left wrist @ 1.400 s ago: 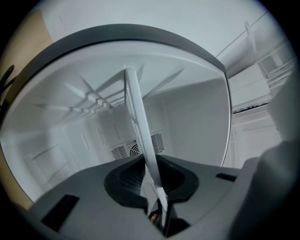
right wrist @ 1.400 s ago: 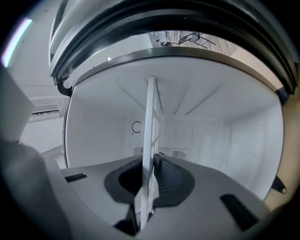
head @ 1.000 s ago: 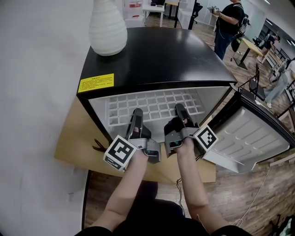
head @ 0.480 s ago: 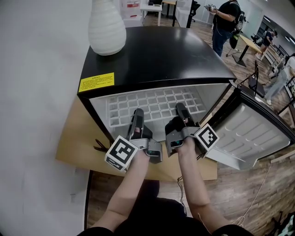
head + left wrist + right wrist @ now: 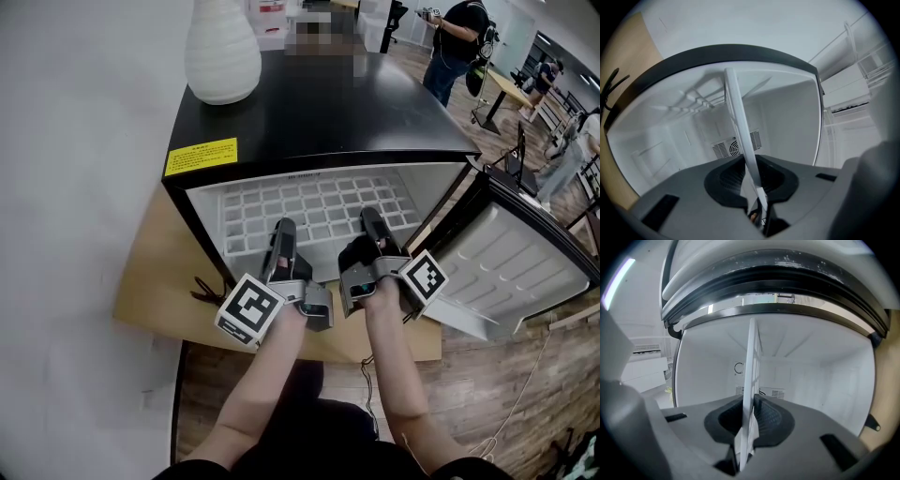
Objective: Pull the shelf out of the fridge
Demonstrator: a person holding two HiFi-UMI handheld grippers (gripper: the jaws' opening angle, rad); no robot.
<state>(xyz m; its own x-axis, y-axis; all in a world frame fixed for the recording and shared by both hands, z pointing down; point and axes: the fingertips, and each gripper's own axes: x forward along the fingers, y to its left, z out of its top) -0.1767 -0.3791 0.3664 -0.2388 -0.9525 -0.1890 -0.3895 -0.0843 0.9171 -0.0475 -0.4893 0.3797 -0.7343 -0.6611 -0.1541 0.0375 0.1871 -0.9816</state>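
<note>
The black fridge [image 5: 319, 103] stands open, and its white wire shelf [image 5: 319, 211] shows inside the opening. Both grippers grip the shelf's front edge side by side. My left gripper [image 5: 284, 230] is shut on the shelf left of its middle. My right gripper [image 5: 371, 217] is shut on it right of the middle. In the left gripper view the shelf [image 5: 740, 136] runs edge-on between the pads of the left gripper [image 5: 757, 187]. In the right gripper view the shelf [image 5: 751, 380] stands edge-on in the right gripper [image 5: 747, 427].
The fridge door [image 5: 511, 272] hangs open to the right. A white ribbed vase [image 5: 223, 52] and a yellow label [image 5: 201, 157] are on the fridge top. The fridge rests on a wooden platform [image 5: 155, 272] by a white wall. People [image 5: 457, 47] stand far back right.
The head view has shifted slightly. Both grippers keep the same hold on the shelf's front edge.
</note>
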